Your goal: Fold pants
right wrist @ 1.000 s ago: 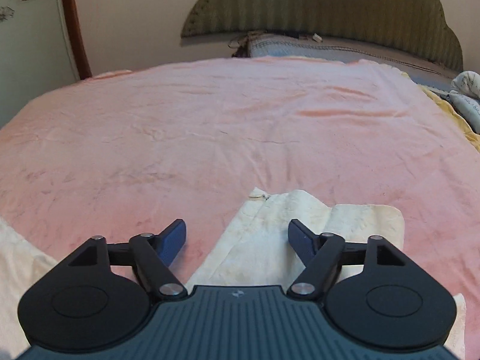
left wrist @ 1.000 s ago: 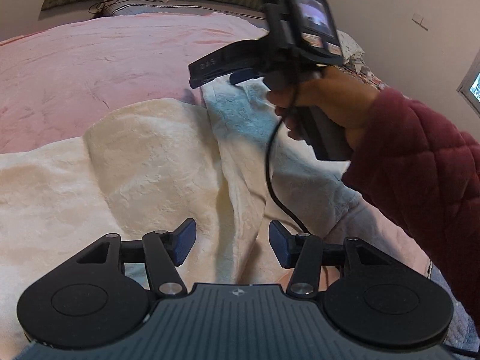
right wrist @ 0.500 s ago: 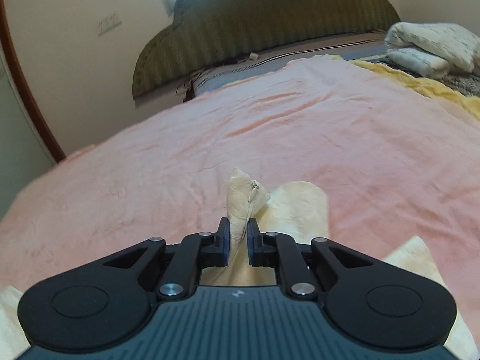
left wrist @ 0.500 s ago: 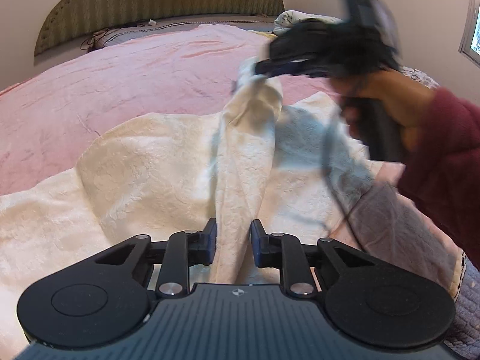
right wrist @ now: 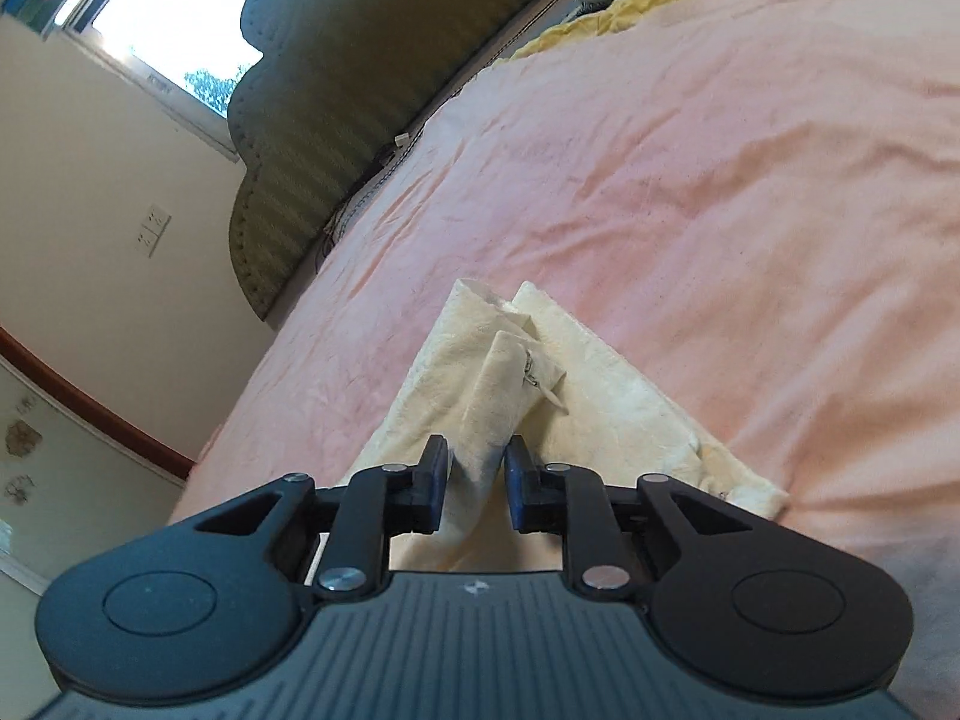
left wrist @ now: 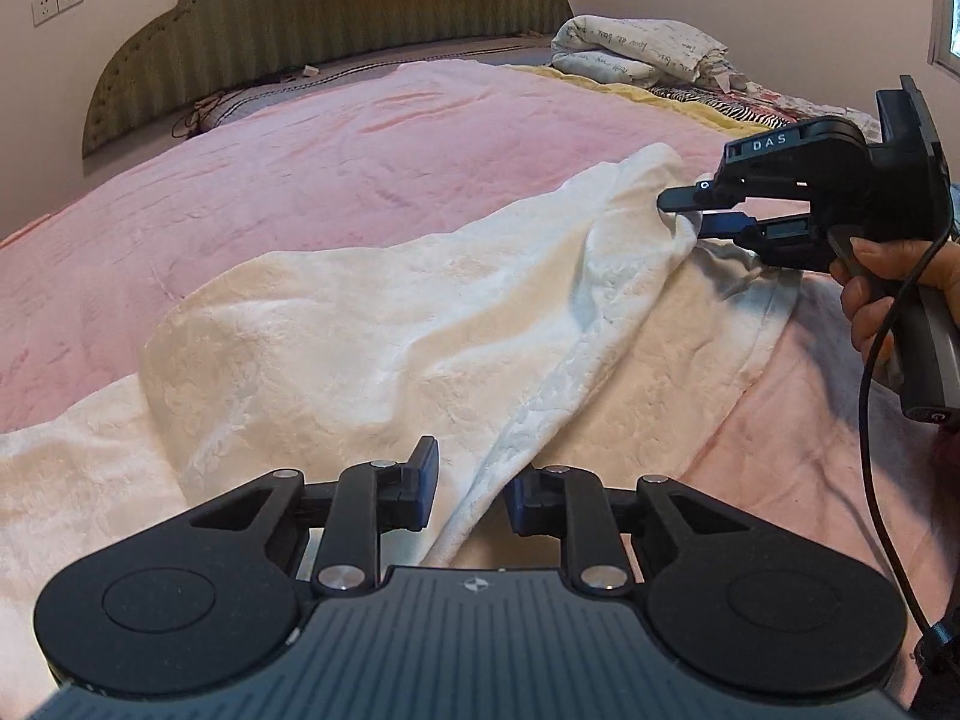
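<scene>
A: How many things lie on the bed (left wrist: pixel 312 168)?

B: One pair of cream pants (left wrist: pixel 372 324) on the pink blanket (right wrist: pixel 720 180), spread along the near edge. One folded printed quilt (left wrist: pixel 636 48) sits at the far right corner by the headboard (left wrist: pixel 336 6), with a yellow cover's edge beside it.

A: And the claws?

B: Two. The left gripper (left wrist: pixel 471 489) has a ridge of pants fabric running between its fingers; its jaws are easing apart, and the left pad stands clear of the cloth. The right gripper (left wrist: pixel 690 211), held by a hand (left wrist: pixel 882 282) at the right edge, pinches a gathered corner of the pants and lifts it off the blanket. Its jaws are also widening slightly, yet in its own view the cloth fills the gap between the pads of the right gripper (right wrist: pixel 477 483).

A: Room to move?

B: The blanket's whole far half, up to the headboard, lies bare. The pants' hem on the right stops short of the bed's edge.
</scene>
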### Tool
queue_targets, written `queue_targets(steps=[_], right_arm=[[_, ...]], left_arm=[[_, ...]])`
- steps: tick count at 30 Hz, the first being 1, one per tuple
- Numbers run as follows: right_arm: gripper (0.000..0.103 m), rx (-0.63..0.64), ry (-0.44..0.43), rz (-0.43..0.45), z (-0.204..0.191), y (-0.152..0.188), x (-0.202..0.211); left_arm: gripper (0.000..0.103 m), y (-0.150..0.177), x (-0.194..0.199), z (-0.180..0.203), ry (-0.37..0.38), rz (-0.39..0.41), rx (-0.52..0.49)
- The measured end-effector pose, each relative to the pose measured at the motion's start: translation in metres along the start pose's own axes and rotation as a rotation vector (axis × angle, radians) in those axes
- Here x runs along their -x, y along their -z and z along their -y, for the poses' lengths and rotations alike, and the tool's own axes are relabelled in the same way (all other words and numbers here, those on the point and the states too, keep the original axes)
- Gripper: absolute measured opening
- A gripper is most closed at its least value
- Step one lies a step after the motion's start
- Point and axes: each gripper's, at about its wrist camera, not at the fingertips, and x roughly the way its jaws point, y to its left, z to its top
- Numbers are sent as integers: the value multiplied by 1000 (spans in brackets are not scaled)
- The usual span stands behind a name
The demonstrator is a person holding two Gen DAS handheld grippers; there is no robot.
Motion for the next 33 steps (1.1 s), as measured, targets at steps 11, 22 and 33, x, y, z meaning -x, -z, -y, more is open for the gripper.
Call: queue_targets(steps=[11,22,33], right_arm=[[13,11,-80,25,-10,-11,1],[13,110,-26,131,-19,-15,61],[55,-146,-164,-1,24,7,35]], left_arm=[[5,-2,11,7,-71,63,-9],[4,-2,31,15,-8,37,-61],[4,1,18,0,1,0,30]])
